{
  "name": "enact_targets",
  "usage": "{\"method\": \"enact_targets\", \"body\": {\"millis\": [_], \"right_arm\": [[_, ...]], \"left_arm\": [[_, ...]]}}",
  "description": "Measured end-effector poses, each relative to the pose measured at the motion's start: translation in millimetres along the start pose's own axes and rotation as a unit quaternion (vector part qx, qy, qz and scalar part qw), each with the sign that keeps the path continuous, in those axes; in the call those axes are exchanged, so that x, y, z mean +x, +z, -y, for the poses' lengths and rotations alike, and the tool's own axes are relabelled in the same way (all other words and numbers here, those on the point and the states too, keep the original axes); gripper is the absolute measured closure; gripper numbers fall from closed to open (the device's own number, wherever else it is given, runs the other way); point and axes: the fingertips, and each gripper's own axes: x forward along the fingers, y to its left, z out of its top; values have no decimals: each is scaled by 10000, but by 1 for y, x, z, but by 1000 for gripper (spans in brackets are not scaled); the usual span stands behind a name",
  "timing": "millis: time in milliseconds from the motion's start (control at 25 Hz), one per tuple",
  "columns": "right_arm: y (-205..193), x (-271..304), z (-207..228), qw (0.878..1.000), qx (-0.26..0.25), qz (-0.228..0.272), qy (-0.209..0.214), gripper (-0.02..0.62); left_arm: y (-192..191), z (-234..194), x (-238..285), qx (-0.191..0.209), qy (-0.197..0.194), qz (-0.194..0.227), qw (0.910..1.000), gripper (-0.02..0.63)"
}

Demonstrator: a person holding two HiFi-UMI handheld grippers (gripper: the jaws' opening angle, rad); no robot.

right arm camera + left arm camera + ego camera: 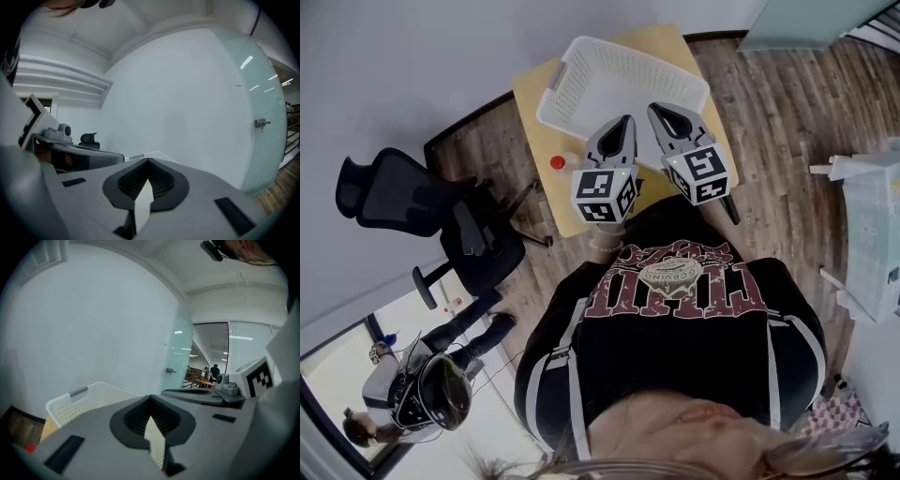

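- Red-capped container point(559, 161): on wooden table point(528, 94), left of both grippers.
- Left gripper point(625, 122): jaws closed, empty, above the near rim of the white basket point(609, 70).
- Right gripper point(656, 110): jaws closed, empty. Apparently the approach stage; any grasp requires opening first.

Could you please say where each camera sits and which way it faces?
Head view: on the person's head, steeply down at the table and white basket; black shirt, left hand-held gripper and right hand-held gripper show.
Left gripper view: on the left hand-held gripper, along its shut jaws toward a white wall; the right one shows at right.
Right gripper view: on the right hand-held gripper, toward a white wall; the left one shows at left.
Shared: the white basket, in head and left gripper views.
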Motion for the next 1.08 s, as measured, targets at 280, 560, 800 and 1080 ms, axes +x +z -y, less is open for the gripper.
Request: {"method": "enact_targets", "body": {"millis": [280, 560, 800, 1080], "right_arm": [[-2, 0, 6, 10000, 45, -21, 4, 578], [0, 2, 4, 10000, 73, -5, 58, 578], [-3, 4, 3, 9999, 75, -47, 71, 577], [-5, 3, 5, 9999, 65, -91, 78, 578]], "left_arm": [[-2, 4, 6, 25, -14, -44, 10000, 557], [0, 2, 5, 61, 31, -39, 10000, 557], [-3, 0, 6, 39, 9, -75, 10000, 557], [-2, 1, 8, 34, 20, -52, 10000, 557]]}}
